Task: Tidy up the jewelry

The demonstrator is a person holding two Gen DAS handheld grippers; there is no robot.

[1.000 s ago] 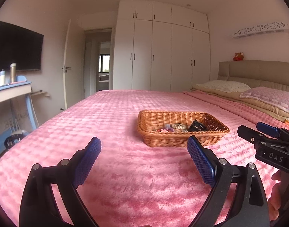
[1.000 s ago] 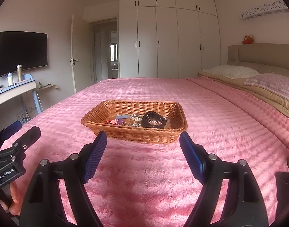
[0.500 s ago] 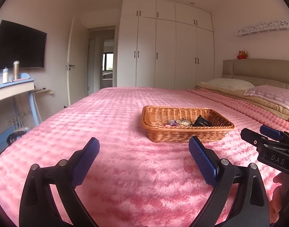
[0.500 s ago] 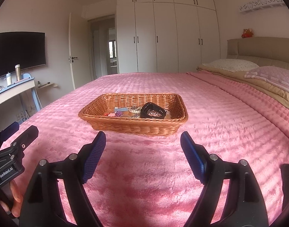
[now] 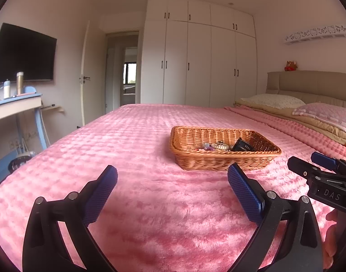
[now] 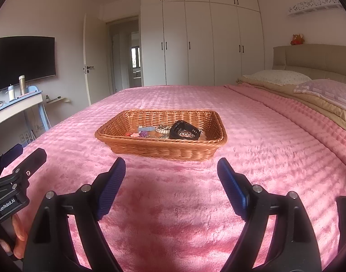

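A wicker basket (image 5: 220, 161) (image 6: 164, 150) sits on the pink bed cover. In it lie a black band (image 6: 183, 132) (image 5: 241, 146), a beaded bracelet (image 6: 162, 128) (image 5: 219, 145) and small coloured pieces (image 6: 139, 133). My left gripper (image 5: 172, 182) is open and empty, low over the cover, short of the basket and to its left. My right gripper (image 6: 170, 172) is open and empty, just short of the basket's near wall. Each gripper shows at the edge of the other's view, the right one (image 5: 318, 170) and the left one (image 6: 19, 161).
The pink bed cover (image 6: 252, 136) spreads all around the basket. Pillows (image 6: 277, 77) and a headboard stand at the right. A desk (image 6: 14, 106) with bottles and a wall TV stand at the left. White wardrobes (image 6: 195, 45) fill the far wall.
Both grippers have dropped lower and drawn a little nearer the basket, which now looks flatter and larger. Both stay open and empty.
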